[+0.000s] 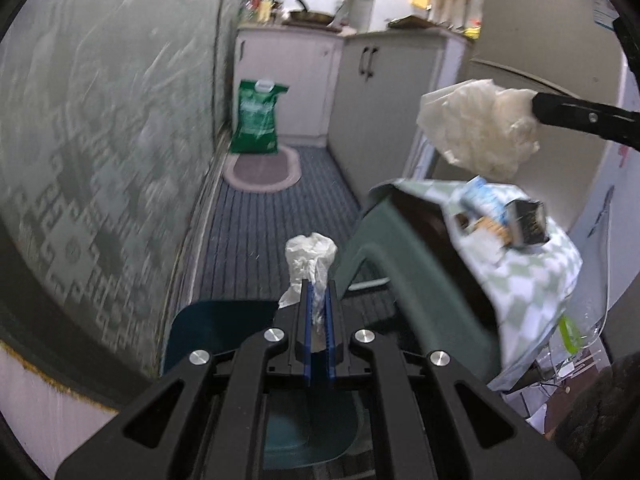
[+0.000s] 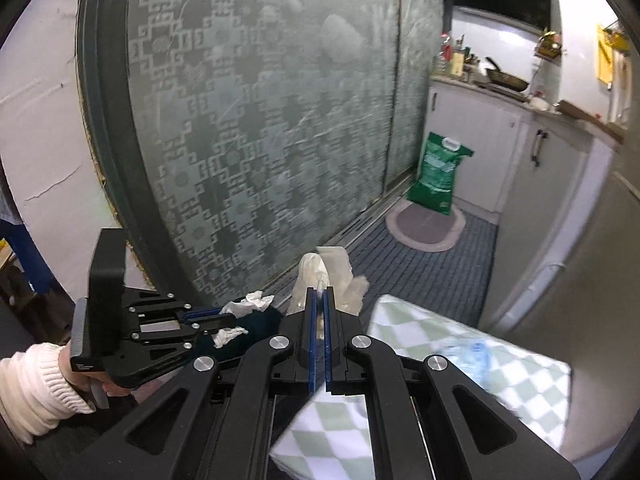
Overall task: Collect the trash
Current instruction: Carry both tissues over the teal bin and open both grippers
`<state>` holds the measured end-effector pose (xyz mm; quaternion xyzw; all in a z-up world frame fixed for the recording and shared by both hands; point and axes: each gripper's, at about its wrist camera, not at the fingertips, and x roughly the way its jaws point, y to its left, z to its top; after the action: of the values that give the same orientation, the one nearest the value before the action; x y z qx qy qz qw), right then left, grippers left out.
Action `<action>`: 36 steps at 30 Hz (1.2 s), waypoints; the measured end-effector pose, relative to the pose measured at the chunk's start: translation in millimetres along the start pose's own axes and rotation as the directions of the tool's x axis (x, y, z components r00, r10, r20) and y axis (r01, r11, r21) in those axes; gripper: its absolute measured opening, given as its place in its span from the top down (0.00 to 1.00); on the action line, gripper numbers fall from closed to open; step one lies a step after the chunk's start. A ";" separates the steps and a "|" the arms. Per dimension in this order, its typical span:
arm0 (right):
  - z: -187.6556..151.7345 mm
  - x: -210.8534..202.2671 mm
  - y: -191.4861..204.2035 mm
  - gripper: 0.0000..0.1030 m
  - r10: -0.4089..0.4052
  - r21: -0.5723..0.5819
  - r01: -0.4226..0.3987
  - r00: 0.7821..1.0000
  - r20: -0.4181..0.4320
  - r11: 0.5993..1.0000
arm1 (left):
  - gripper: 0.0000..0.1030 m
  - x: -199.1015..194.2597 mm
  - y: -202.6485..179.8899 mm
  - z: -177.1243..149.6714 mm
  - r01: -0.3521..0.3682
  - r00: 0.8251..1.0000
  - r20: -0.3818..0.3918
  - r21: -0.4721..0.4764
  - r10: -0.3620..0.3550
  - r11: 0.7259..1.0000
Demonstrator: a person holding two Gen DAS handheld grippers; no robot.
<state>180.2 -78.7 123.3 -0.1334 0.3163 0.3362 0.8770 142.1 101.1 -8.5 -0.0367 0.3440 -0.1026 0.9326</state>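
A white tissue wad (image 1: 310, 254) is clenched by the left gripper (image 1: 318, 300), crumpled cream plastic (image 2: 328, 276) by the right gripper (image 2: 319, 300); both should be released squarely over the checked-lined bin (image 1: 532, 280) at four o'clock.

My left tool (image 1: 318, 312) is matte black with blue ribbed finger pads (image 1: 307, 332) and round silver screws (image 1: 274, 335). My right tool (image 2: 319, 308) is built alike. A white ribbed knit sleeve (image 2: 30, 392) covers my left wrist.

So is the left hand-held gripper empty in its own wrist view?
No, the left hand-held gripper is shut on a crumpled white tissue that sticks out past its blue pads.
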 end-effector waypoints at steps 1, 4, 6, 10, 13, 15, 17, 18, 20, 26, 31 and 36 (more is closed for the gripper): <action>0.0 6.3 3.7 0.98 0.005 -0.002 -0.005 1.000 -0.009 1.000 | 0.94 1.6 3.8 -3.9 -0.007 1.000 -0.011 -0.004 0.007 1.000; -1.6 25.7 14.9 0.97 0.025 -0.005 -0.026 0.999 -0.039 1.000 | 0.94 8.9 16.4 -17.0 -0.022 0.998 -0.053 -0.011 0.022 1.000; -5.8 39.4 22.4 0.98 0.035 -0.004 -0.035 0.997 -0.062 0.999 | 0.94 13.7 23.9 -26.0 -0.027 0.996 -0.080 -0.018 0.025 0.999; -12.2 67.4 41.9 0.98 0.064 0.000 -0.064 0.991 -0.116 0.998 | 0.94 22.9 37.5 -44.0 -0.027 0.990 -0.140 -0.045 0.020 0.999; -15.8 86.1 55.6 0.97 0.077 -0.005 -0.078 0.986 -0.151 0.997 | 0.94 27.8 42.1 -50.8 -0.035 0.984 -0.175 -0.047 0.026 0.998; -18.0 97.6 63.2 0.97 0.084 -0.002 -0.086 0.981 -0.174 0.996 | 0.94 34.1 48.6 -56.2 -0.040 0.977 -0.211 -0.060 0.026 0.997; -18.5 107.5 70.1 0.97 0.089 -0.002 -0.091 0.977 -0.194 0.996 | 0.93 40.4 53.6 -60.4 -0.040 0.970 -0.244 -0.070 0.021 0.997; -18.1 111.2 72.7 0.97 0.092 -0.001 -0.094 0.975 -0.200 0.996 | 0.93 42.9 55.7 -62.8 -0.037 0.967 -0.255 -0.076 0.016 0.996; -17.0 117.5 77.5 0.97 0.096 -0.002 -0.098 0.973 -0.211 0.995 | 0.93 46.0 58.2 -69.1 -0.039 0.960 -0.280 -0.077 0.016 0.996; -15.7 134.3 84.2 0.97 0.114 0.025 -0.111 0.963 -0.243 0.993 | 0.93 57.6 70.3 -82.8 -0.054 0.941 -0.337 -0.088 0.021 0.995; -23.2 150.2 91.3 0.97 0.110 0.030 -0.106 0.952 -0.285 0.994 | 0.69 62.7 76.9 -88.9 -0.075 0.932 -0.359 -0.088 0.039 0.993; -34.4 167.3 92.5 0.97 0.108 0.046 -0.098 0.939 -0.325 0.994 | 0.69 53.6 77.6 -85.3 -0.082 0.945 -0.322 -0.075 0.054 0.994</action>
<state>197.8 58.7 -12.8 -0.1579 0.4688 0.3503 0.7954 139.3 165.4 -118.2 -0.0485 0.4955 -0.0599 0.8652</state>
